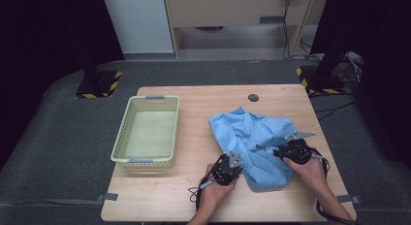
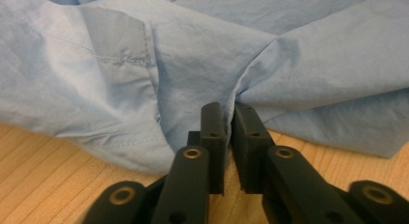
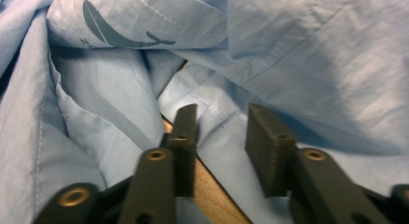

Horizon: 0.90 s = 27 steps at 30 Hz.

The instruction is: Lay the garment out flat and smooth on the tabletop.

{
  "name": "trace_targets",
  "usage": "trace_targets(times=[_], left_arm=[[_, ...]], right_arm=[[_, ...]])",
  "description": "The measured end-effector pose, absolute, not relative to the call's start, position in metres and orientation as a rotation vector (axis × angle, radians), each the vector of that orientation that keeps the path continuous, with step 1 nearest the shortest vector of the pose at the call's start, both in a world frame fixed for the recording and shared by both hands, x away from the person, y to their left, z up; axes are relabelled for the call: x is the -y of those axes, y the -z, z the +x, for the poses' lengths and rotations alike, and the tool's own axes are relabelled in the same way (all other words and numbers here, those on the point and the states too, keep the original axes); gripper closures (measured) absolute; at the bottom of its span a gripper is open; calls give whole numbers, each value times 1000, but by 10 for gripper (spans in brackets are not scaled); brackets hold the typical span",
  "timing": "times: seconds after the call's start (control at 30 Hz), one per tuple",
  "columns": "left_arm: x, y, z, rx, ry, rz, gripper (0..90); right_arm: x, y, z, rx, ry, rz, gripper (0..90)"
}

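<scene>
A crumpled light blue shirt (image 1: 257, 135) lies on the right half of the wooden table (image 1: 194, 113). My left gripper (image 1: 236, 161) sits at the shirt's near left edge. In the left gripper view the left gripper (image 2: 229, 112) is shut, and a fold of the shirt (image 2: 193, 60) is pinched between its tips. My right gripper (image 1: 279, 151) rests at the shirt's right side. The right gripper (image 3: 222, 117) has its jaws apart over a seamed edge of the shirt (image 3: 299, 45), with the pads not pressing on it. A dark whale print (image 3: 120, 33) shows on the fabric above.
A pale green plastic basket (image 1: 123, 137) stands on the table's left half with nothing in it. A small dark round hole (image 1: 253, 97) is near the far edge. Bare wood lies between the basket and the shirt and along the near edge.
</scene>
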<state>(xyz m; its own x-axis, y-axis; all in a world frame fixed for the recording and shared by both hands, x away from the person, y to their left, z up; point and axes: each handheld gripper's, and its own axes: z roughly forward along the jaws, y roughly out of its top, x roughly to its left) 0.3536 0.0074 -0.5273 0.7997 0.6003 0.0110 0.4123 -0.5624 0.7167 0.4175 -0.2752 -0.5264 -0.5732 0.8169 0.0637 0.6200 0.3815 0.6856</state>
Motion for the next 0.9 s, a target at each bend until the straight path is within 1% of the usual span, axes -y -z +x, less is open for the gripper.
trace_targets(times=[0.13,0.2,0.27,0.43,0.7,0.9], left_arm=[[-8,527,353,-738,-333,2250,887],[-9,527,352,-736,-331,2254,895],[-10,526,352,-732,-340,2262,900],[-19,524,349,-717,-386,2297,900],[-38,524,352,-762,-439,2305,900],[-52,523,351,-806,-468,2296,900]], right_arm=[[278,527,415,-2363,-990,1247,778],[279,526,414,-2369,-978,1244,839],[281,526,414,-2374,-968,1246,870],[290,521,414,-2391,-923,1242,881],[317,508,416,-2450,-898,1220,883],[336,506,421,-2434,-886,1267,885]])
